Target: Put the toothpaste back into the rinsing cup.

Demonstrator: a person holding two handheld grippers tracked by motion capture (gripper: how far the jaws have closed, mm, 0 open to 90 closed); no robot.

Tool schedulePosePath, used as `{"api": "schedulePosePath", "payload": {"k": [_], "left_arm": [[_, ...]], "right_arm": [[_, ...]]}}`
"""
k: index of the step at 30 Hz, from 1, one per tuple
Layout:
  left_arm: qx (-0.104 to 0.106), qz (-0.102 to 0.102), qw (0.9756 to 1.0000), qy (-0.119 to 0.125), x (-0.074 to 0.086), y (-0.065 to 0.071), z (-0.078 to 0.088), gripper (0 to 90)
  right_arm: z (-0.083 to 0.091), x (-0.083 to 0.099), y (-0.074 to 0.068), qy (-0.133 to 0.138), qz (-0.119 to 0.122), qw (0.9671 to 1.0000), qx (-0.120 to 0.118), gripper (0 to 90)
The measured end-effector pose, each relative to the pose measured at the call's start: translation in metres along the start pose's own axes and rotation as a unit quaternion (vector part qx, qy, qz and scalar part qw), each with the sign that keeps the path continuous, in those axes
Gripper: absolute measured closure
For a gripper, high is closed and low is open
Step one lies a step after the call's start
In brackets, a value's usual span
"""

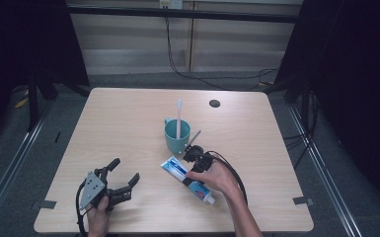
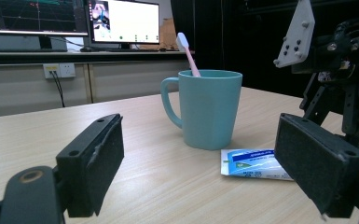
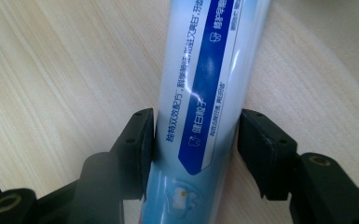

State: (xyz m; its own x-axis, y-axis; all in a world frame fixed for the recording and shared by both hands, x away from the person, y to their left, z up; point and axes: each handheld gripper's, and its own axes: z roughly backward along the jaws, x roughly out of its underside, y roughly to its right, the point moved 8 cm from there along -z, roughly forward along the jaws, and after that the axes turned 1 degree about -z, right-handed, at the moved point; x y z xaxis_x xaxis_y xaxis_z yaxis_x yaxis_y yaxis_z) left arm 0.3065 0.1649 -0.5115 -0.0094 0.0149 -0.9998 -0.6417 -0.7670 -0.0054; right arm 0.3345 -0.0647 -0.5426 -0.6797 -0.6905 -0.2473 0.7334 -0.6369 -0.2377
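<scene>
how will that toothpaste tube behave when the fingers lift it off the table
The toothpaste tube looks glossy, so it may slip between the right gripper fingers. It's probably soft and may dent under the squeeze. Its flat crimped end should keep it from rolling.

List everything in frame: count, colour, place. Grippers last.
table: 1, light wood, fills the middle of the high view
mug: 1, teal, upright near table centre
toothbrush: 1, pink handle with white head, standing in the mug
toothpaste tube: 1, white and blue, lying flat in front of the mug
black round spot: 1, on the far part of the table top
monitors: 2, lit, on a bench behind the table
left gripper: 1, black, jaws open and empty, near front left
right gripper: 1, black, jaws closed on the toothpaste tube, which lies on the table
</scene>
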Motion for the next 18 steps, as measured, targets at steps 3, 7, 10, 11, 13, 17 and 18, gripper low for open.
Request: {"api": "schedulePosePath", "payload": {"k": [3, 7, 10, 11, 13, 17, 18], "left_arm": [[0.0, 0.001, 1.0, -0.001, 0.0001, 0.0001, 0.0001, 15.8], [0.001, -0.002, 1.0, -0.001, 0.0002, -0.0002, 0.0002, 15.8], [0.002, 0.001, 1.0, 0.0, 0.0001, 0.0004, 0.0001, 15.8], [0.003, -0.001, 1.0, -0.001, 0.0001, 0.0002, 0.0001, 15.8], [0.002, -0.001, 1.0, -0.001, 0.0001, 0.0001, 0.0002, 15.8], [0.003, -0.003, 1.0, -0.002, 0.0003, -0.0001, 0.0004, 15.8], [0.003, -0.003, 1.0, -0.002, 0.0003, 0.0, 0.0004, 15.7]], "right_arm": [[-0.0031, 0.0004, -0.0006, -0.01, 0.005, 0.9999, 0.002, 47.6], [-0.0039, -0.0007, -0.0019, -0.016, 0.011, 0.9997, 0.012, 47.8], [-0.0049, -0.0009, -0.0035, -0.026, 0.033, 0.9986, 0.031, 47.4], [-0.0049, -0.0008, -0.0045, -0.036, 0.037, 0.998, 0.036, 47.3], [-0.0059, -0.0022, -0.0057, -0.047, 0.044, 0.9968, 0.047, 48.3], [-0.0061, -0.0035, -0.006, -0.053, 0.044, 0.996, 0.057, 53.0], [-0.0059, -0.0032, -0.0061, -0.051, 0.043, 0.9964, 0.053, 55.0]]}}
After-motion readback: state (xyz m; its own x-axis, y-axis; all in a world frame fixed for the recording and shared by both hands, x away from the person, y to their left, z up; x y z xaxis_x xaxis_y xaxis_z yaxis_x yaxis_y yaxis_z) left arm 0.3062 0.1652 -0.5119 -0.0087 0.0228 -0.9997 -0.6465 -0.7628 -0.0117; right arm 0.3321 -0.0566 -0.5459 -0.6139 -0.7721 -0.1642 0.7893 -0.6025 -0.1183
